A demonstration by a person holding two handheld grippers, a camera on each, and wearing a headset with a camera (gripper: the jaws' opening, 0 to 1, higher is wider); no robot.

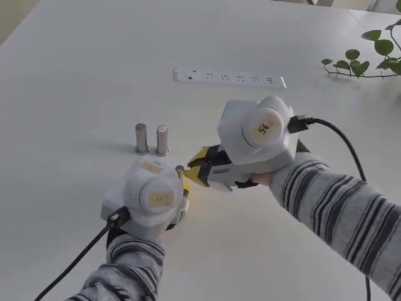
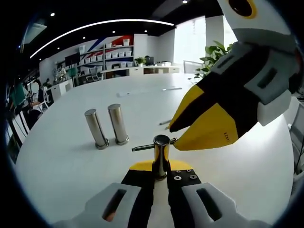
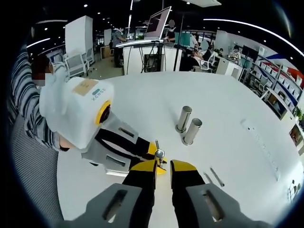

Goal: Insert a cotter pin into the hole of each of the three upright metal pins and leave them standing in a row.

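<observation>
– Metal pin (image 2: 161,156), where does it stand?
– Upright between the jaws of the left gripper (image 2: 161,172), which take it low on its shaft. The jaws are closed onto it from both sides.
– And the cotter pin (image 2: 145,146)?
– It passes through the hole near the top of the metal pin. One end comes out on the side of the two other pins (image 2: 118,124). The other end is at the tips of the right gripper (image 2: 172,136), which comes in from the opposite side.
– Does the right gripper hold it?
– Its jaws are almost together, with only a narrow gap in the right gripper view, and the tips meet the end of the cotter pin. Whether they really pinch it, I cannot tell.
– The two other pins?
– They stand upright on the white table (image 1: 75,75), just beside each other. They are near the held one but apart from both grippers.
– What is farther out?
– Two spare cotter pins (image 3: 217,176) lie flat on the table beside the right gripper's jaws. At the far side of the table there is a power strip (image 1: 229,78), and at the edge the leaves of a plant (image 1: 369,59).
</observation>
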